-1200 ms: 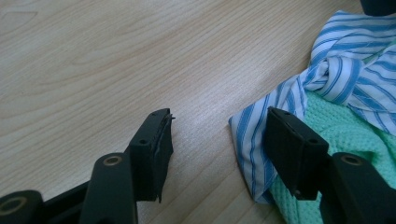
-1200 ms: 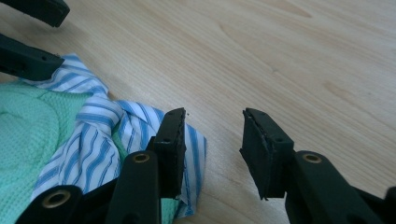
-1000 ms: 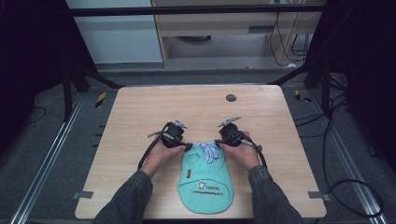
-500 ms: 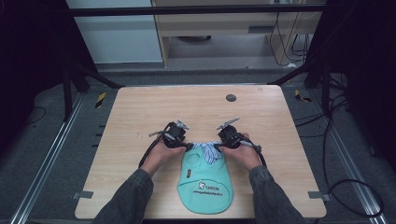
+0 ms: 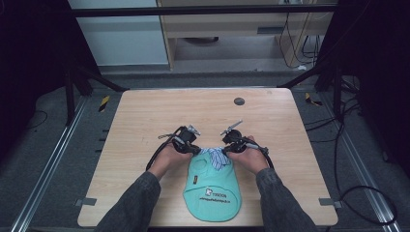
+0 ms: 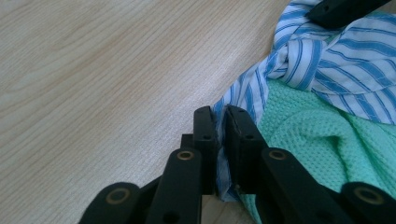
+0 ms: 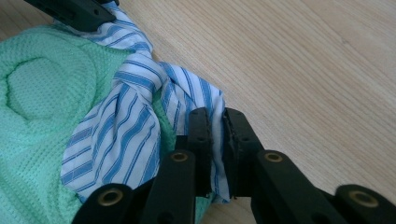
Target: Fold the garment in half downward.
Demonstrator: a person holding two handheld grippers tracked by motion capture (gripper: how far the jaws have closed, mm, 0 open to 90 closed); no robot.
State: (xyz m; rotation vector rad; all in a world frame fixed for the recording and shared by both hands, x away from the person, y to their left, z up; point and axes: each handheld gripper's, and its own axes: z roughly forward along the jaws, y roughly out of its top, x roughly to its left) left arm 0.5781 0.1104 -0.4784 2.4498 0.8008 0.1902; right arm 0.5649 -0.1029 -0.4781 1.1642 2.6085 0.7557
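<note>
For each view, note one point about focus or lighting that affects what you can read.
High view: table evenly lit, surroundings dark, print on the green garment too small to read. Left gripper view: striped collar sharp, nearest jaw parts soft. Right gripper view: weave crisp, no glare.

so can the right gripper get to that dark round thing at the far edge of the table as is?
Probably not as is: the right gripper is shut on the striped collar. The bare table up to the dark round thing leaves the way free.

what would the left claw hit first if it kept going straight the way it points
Judging from its own view, the left claw, shut on the striped collar, points across bare wooden table; beyond the pinched cloth the way looks free, though depth is unclear.
</note>
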